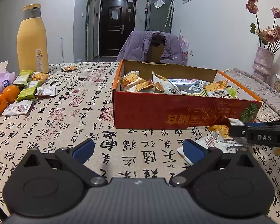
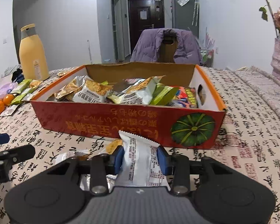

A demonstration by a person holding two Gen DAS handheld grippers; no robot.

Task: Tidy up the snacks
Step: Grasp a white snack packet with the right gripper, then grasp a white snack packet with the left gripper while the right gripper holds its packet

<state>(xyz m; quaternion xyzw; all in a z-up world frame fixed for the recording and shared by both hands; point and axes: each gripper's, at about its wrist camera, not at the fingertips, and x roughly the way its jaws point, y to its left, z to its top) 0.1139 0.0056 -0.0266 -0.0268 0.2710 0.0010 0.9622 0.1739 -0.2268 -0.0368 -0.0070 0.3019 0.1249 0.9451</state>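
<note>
Just before the red box's (image 2: 121, 119) near wall, on the table (image 2: 252, 130), the right gripper (image 2: 140, 158) is clamped across a white snack packet (image 2: 140, 160). It looks light, crinkly and slippery, best pinched mid-body as here. The wall ahead needs clearing; above it is free. The left gripper (image 1: 138, 149) sits apart and empty, toward the table's near edge.
</note>
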